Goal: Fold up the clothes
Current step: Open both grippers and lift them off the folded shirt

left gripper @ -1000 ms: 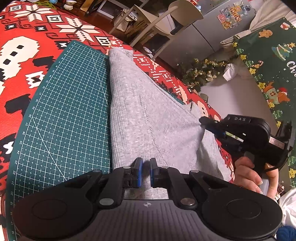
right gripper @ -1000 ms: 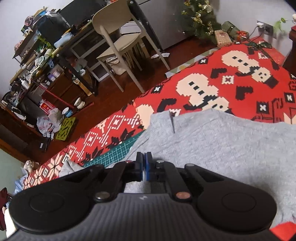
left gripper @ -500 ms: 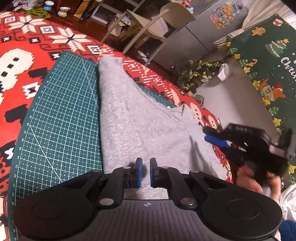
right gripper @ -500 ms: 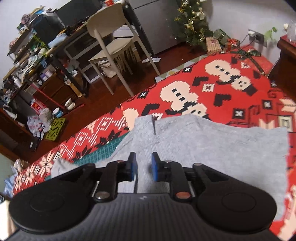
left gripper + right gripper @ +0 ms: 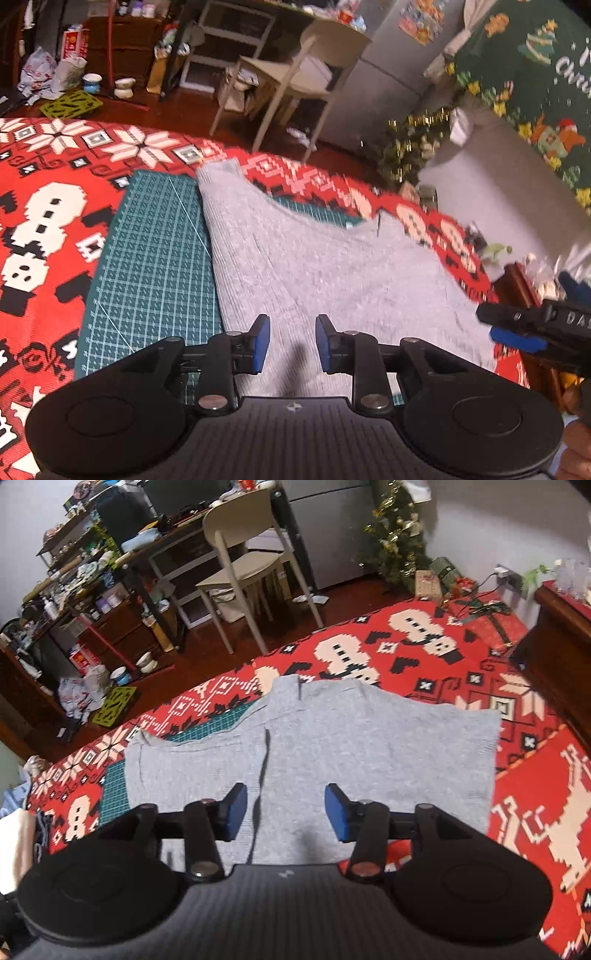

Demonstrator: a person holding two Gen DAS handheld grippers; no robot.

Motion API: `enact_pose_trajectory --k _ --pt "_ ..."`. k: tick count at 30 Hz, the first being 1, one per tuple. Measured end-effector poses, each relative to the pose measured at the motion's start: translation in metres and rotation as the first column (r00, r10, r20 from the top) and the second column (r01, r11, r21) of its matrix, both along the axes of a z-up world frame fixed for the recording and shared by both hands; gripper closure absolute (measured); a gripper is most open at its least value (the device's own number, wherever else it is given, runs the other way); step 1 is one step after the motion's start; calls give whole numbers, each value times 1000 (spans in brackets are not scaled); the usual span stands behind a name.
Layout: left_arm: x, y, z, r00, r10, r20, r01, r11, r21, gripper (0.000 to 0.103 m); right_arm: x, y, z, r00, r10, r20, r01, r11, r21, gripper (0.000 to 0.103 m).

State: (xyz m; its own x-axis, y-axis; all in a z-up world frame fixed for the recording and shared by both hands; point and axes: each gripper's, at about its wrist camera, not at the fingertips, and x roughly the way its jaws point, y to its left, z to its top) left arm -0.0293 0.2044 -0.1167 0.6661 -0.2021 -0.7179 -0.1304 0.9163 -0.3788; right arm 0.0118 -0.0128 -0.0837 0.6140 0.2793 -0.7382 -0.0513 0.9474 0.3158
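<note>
Grey ribbed knit garment [image 5: 332, 746] lies flat, partly folded, on green cutting mat [image 5: 155, 258] over red patterned rug. Left gripper [image 5: 291, 343] and right gripper [image 5: 282, 812] just opened, nothing between jaws. Fold released; next likely regrasp an edge.

Left gripper [image 5: 291, 343] just opened, raised clear of the grey garment [image 5: 332, 273], nothing between the blue pads. Right gripper [image 5: 282, 818] also just opened, much wider, cloth released and pulled back. Garment now lying flat on the red blanket [image 5: 517, 812].
</note>
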Motion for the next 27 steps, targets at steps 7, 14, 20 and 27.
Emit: enact_pose_trajectory --k 7,14,20,27 --pt "0 -21 0 1000 -27 3 26 988 153 70 -5 16 -3 998 11 68 -8 999 -53 11" --pt "2 -29 -3 1000 -22 -6 23 971 239 68 -5 29 -10 991 -30 129 49 988 -147 1" --pt "-2 -34 1 999 -24 25 15 956 292 48 -1 20 -12 987 -76 142 94 988 -124 1" --pt "-3 -27 4 999 -10 39 -2 956 293 29 -2 25 -14 982 -42 185 74 982 -172 1"
